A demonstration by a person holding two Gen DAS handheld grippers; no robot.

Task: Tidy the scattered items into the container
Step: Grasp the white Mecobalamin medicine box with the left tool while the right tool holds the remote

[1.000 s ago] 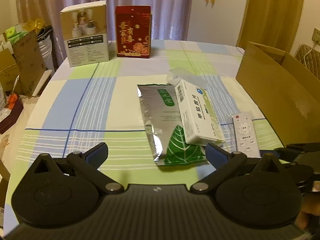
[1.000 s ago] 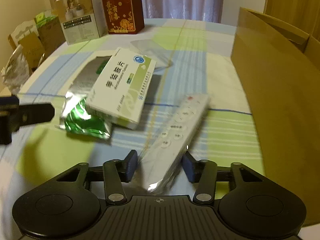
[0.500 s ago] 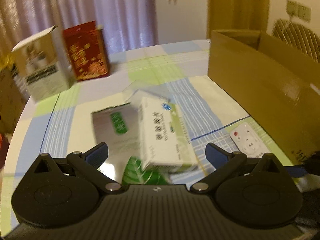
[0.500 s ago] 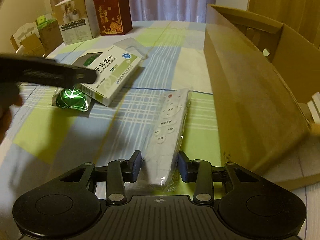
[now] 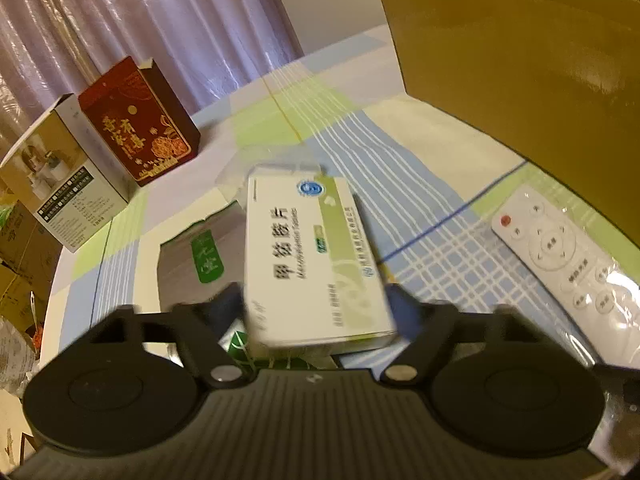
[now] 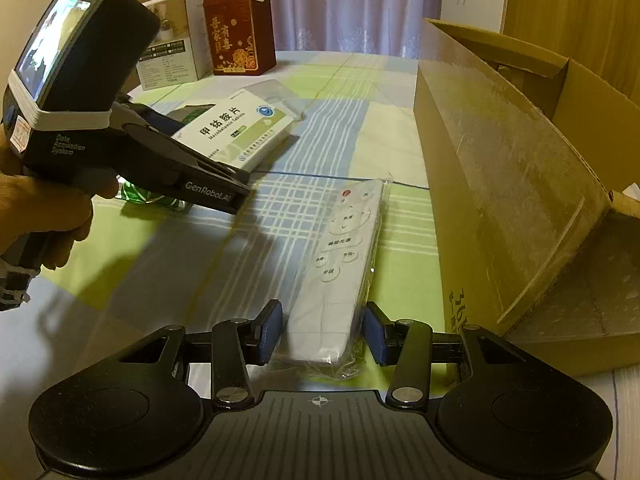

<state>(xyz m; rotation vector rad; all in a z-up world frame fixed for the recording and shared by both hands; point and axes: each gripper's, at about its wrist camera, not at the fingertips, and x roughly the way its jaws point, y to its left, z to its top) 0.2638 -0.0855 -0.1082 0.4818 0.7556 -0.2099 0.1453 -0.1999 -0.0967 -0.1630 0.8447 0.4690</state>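
Two grippers in view. Left gripper (image 5: 316, 304) blurred; fingers straddle the near end of the medicine box (image 5: 312, 256), contact unclear, cannot tell if clamped. Box lies on a silver-green pouch (image 5: 196, 256), mostly hidden beneath. Right gripper (image 6: 323, 334) fingers narrow, either side of the bagged white remote (image 6: 340, 264), thin gaps visible, not gripping. Cardboard container (image 6: 516, 184) at 3 o'clock, cut off. Red box (image 6: 236, 32) and white carton (image 6: 172, 60) at 11 o'clock on the checked tablecloth (image 6: 180, 272).

White medicine box (image 5: 312, 256) flat, bagged remote (image 6: 340, 268) beside carton (image 6: 500, 184)
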